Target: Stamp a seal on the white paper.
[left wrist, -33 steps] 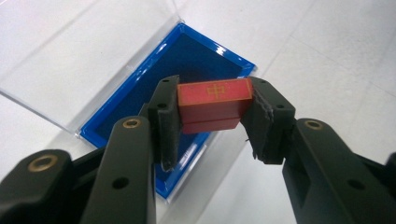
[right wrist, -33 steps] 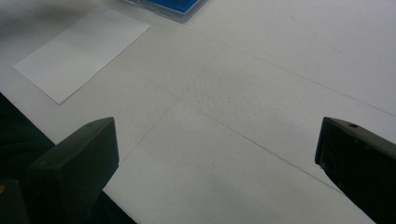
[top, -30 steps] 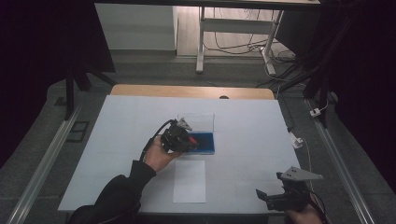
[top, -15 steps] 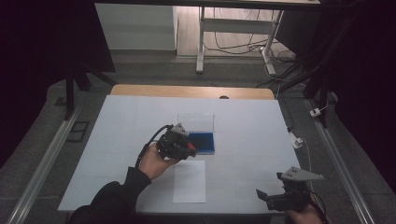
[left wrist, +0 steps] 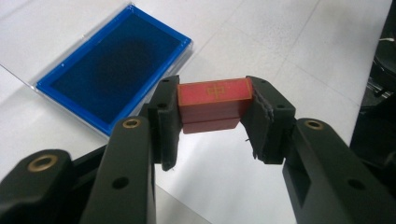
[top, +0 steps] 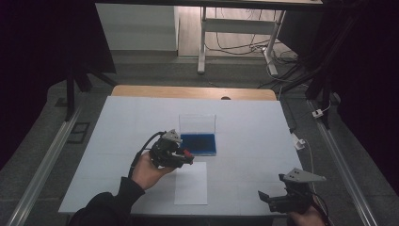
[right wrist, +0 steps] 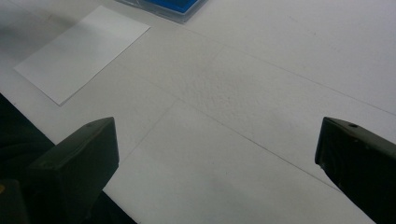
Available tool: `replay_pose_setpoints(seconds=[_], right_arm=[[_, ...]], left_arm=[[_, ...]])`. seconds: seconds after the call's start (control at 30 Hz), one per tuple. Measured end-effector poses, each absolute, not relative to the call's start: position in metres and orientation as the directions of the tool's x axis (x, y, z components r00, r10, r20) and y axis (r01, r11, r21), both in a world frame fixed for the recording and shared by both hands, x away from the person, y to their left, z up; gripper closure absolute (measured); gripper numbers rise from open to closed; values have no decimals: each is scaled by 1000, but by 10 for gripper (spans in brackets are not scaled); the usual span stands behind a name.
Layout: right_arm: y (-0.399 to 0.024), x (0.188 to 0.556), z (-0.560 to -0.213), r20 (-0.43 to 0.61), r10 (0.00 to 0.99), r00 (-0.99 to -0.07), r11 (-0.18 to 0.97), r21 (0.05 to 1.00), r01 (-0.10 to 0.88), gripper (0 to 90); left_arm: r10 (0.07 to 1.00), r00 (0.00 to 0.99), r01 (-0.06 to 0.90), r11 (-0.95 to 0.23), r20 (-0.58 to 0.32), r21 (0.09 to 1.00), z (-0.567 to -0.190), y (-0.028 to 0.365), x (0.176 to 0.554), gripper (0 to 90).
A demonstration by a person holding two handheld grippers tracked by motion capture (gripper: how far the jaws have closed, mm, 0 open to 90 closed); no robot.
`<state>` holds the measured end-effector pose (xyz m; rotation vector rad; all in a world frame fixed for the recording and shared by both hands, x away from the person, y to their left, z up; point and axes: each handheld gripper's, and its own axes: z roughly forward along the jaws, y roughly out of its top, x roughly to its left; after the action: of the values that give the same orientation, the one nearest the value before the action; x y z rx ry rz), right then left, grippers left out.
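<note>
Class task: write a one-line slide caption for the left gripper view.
Left gripper clamps a red stamp block beside the blue ink pad.

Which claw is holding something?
The left claw, shut on a small red rectangular stamp block near the blue ink pad. The right claw gapes open with nothing between.

The desk (top: 254, 122) lies bare along its left side and across the wide stretch between the two hands, so a gripper could pass there freely. Near the middle stand the blue ink pad (top: 198, 143) with its upright clear lid (top: 197, 123), and just in front a flat sheet of paper (top: 191, 182). The left gripper (top: 184, 154), clamped on a red stamp (left wrist: 214, 103), hangs beside the pad above the paper's far edge.
</note>
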<state>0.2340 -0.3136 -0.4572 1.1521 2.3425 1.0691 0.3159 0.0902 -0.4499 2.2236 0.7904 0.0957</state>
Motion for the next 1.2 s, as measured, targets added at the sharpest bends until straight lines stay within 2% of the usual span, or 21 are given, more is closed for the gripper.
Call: replay_pose_setpoints(seconds=[0.6,1.2], right_arm=[[-313,234,-458,34,779,-626,401,740,540,0],[-312,234,-458,33,778,-627,403,739,540,0]], left_arm=[[559,811,512,-534,-173,673,-458,88,291,579],[554,822,499,-590,-132,635,-491,67,288,580]])
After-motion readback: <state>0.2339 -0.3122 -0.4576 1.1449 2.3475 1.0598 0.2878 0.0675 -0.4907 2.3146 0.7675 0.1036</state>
